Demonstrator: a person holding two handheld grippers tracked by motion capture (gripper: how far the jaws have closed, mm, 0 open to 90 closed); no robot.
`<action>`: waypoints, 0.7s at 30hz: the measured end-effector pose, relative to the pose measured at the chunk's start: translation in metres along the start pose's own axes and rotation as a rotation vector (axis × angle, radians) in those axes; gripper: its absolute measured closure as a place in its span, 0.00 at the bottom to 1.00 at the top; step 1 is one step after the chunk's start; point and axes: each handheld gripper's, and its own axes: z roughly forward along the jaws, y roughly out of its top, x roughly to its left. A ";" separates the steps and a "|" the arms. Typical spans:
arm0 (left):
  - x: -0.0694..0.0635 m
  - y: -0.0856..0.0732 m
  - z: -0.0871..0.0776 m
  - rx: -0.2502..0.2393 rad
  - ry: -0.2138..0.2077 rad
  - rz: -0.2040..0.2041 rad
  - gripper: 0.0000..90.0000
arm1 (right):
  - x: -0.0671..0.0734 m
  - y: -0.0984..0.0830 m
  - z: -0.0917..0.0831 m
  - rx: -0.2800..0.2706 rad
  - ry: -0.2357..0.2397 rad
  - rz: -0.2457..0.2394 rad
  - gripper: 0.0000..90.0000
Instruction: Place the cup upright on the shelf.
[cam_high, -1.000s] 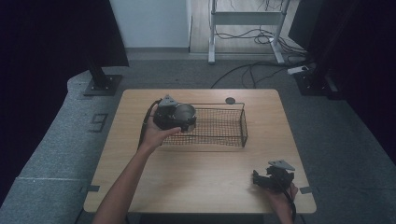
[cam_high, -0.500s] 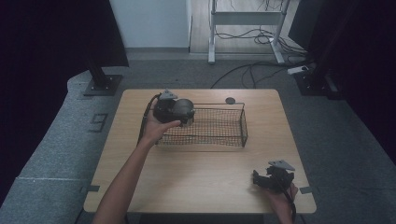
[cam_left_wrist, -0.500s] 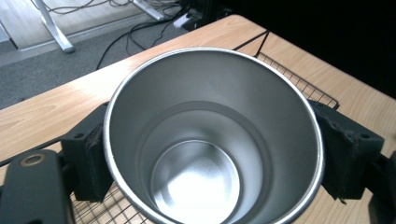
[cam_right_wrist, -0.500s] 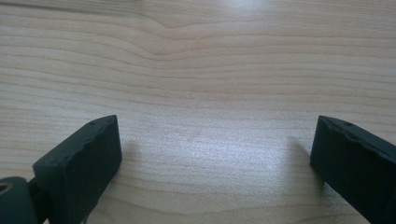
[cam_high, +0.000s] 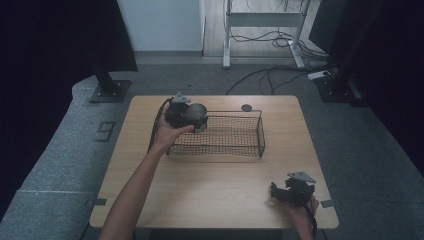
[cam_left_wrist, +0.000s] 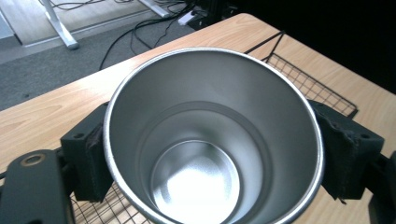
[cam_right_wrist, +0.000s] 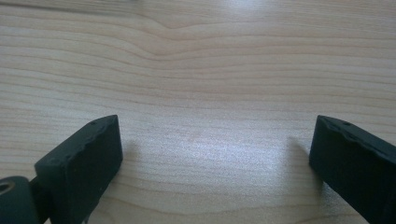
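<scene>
left gripper (cam_high: 192, 116) clamped on steel tumbler (cam_left_wrist: 212, 140), I hold it over wire basket (cam_high: 252, 150) upper-left corner to drop in | right gripper (cam_high: 286, 192) jaws wide, empty, parked lower right on table (cam_high: 220, 185)

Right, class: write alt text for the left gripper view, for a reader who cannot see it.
A shiny, empty stainless steel cup seen from above its open mouth, clamped between the left claw's two black padded fingers. Beneath it are a black wire mesh basket and a light wooden table.
</scene>
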 end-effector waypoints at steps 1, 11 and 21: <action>0.001 -0.001 0.003 0.007 0.002 -0.005 0.16 | 0.000 0.000 0.000 0.001 0.000 0.000 0.03; 0.003 -0.009 0.024 0.046 0.004 -0.002 0.16 | 0.000 0.000 0.000 -0.004 0.000 -0.004 0.04; 0.014 -0.026 0.043 0.088 -0.014 -0.067 0.16 | 0.000 0.000 0.000 -0.005 0.004 -0.004 0.05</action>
